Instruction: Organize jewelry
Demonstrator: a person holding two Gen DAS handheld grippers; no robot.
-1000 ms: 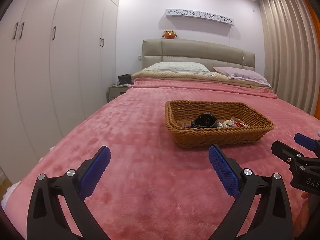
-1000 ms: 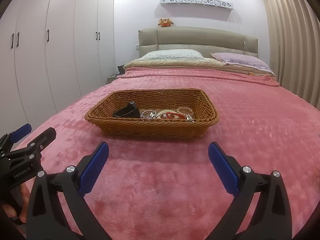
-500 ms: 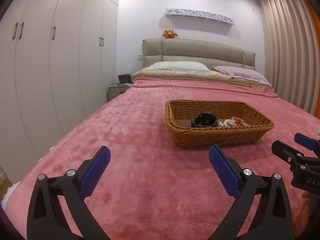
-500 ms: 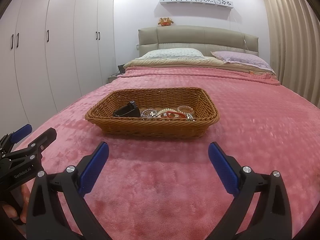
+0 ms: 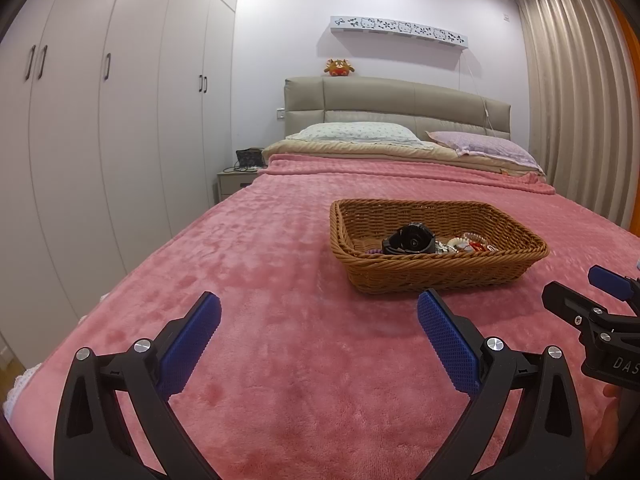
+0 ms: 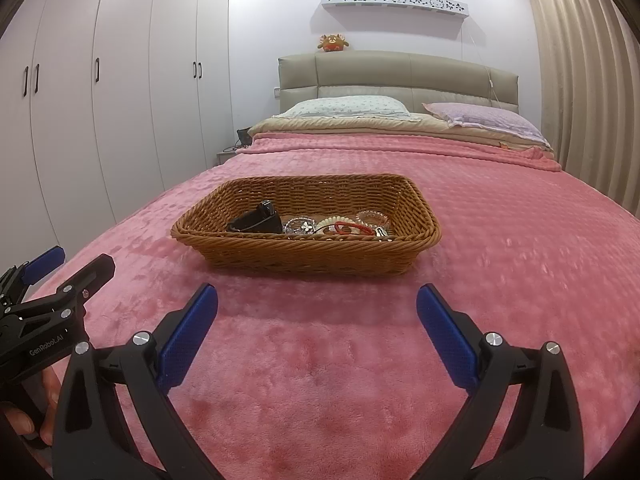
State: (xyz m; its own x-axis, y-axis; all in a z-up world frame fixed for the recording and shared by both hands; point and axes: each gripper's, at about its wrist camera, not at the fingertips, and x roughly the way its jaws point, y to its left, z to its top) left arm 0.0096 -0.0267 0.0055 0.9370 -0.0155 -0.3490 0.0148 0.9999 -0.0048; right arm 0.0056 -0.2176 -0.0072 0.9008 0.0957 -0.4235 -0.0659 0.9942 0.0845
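A brown wicker basket [image 5: 436, 276] [image 6: 308, 258] sits on the pink bedspread. Inside lie a black watch [image 5: 410, 239] [image 6: 258, 222], a red band [image 6: 352, 227], a white bead bracelet [image 6: 330, 222] and clear glassy pieces [image 6: 300, 226]. My left gripper [image 5: 320, 312] is open and empty, well short of the basket and to its left. My right gripper [image 6: 318, 304] is open and empty, just in front of the basket. Each gripper shows at the edge of the other's view.
The pink bedspread [image 5: 260, 280] covers the whole bed. Pillows [image 5: 360, 132] and a padded headboard are at the far end. White wardrobes [image 5: 100, 120] line the left side, a nightstand [image 5: 234, 184] stands beside the bed, and curtains [image 5: 580, 100] hang on the right.
The right gripper has edged slightly closer to the basket. The left gripper is unchanged.
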